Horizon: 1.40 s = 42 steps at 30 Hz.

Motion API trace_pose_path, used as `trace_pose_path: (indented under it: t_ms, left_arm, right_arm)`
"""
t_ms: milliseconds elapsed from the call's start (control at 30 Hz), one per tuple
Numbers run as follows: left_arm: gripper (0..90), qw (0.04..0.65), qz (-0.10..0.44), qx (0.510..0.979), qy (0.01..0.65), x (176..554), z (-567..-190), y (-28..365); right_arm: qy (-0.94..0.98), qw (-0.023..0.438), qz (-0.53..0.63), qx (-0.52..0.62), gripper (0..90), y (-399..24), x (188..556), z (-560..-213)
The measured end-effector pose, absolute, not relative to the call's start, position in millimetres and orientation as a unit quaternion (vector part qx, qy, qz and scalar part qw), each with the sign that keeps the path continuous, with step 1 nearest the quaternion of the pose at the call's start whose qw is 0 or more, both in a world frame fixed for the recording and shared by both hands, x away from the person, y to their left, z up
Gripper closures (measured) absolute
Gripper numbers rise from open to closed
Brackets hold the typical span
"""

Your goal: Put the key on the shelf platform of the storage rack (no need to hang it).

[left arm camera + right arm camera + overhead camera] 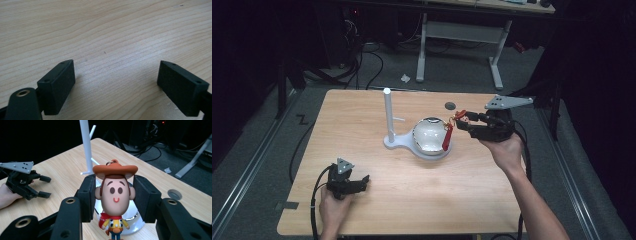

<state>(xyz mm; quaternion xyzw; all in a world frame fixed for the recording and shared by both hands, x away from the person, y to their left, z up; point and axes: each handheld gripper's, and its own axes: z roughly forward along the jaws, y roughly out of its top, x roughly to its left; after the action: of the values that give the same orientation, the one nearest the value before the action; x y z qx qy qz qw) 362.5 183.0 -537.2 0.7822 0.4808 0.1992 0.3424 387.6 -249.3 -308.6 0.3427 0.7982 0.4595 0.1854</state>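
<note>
We have the cowboy figure pinched by its head in our right gripper, just over the silver bowl. Our left gripper rests spread on the table. Next, probably hang it on the white stand ahead.

1 cowboy figurine, 1 white stand, 1 silver bowl, 2 grippers, 1 table

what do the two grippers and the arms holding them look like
Both the left gripper and the right gripper are black, with two blocky jaws, brass-ringed screw holes, a grey three-cornered plate on top and a black cable trailing back. The forearms are bare, with no sleeves in view.
</note>
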Motion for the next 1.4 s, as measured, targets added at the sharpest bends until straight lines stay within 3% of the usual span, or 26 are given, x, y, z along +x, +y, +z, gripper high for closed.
trace_pose_path:
  t_ms: [1400]
  left_arm:
    - [15.2, 0.343, 0.199, 0.782, 0.481, 362.5, -537.3, 182.9]
  right_arm:
    - [0.814, 0.158, 0.422, 0.367, 55.2, -212.4, 436.3, -360.7]
